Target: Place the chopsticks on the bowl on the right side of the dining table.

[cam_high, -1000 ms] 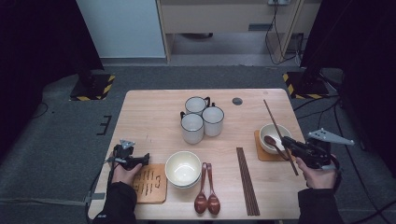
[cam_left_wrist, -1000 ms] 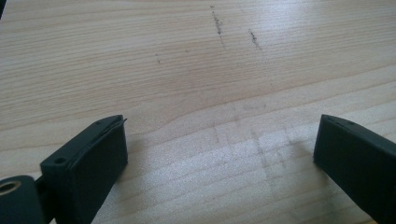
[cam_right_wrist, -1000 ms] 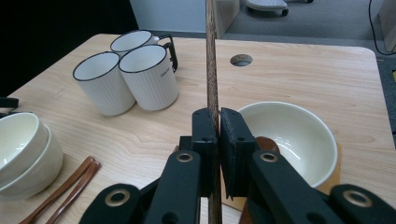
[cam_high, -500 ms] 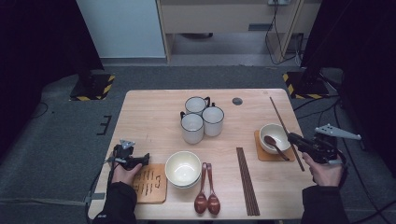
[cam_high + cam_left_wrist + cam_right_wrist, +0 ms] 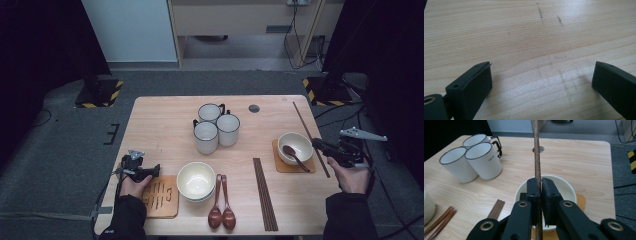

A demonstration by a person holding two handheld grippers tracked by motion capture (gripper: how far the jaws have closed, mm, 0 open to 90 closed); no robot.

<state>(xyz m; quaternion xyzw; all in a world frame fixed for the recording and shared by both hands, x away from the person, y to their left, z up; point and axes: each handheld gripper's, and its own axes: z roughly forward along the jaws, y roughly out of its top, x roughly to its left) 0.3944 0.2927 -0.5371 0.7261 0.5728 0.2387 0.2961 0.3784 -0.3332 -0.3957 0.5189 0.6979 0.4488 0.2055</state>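
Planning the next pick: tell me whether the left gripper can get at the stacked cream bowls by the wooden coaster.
Probably yes. The left gripper stands open and empty, apart from the stacked cream bowls, with only the flat wooden coaster between them.

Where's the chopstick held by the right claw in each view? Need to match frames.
High view: the chopstick runs slanted along the table's right edge, past the small bowl, clamped in the right claw.
Left gripper view: not in it.
Right gripper view: the chopstick stands upright at centre, between the shut jaws.
Shared landmark: the small bowl, also the three mugs.
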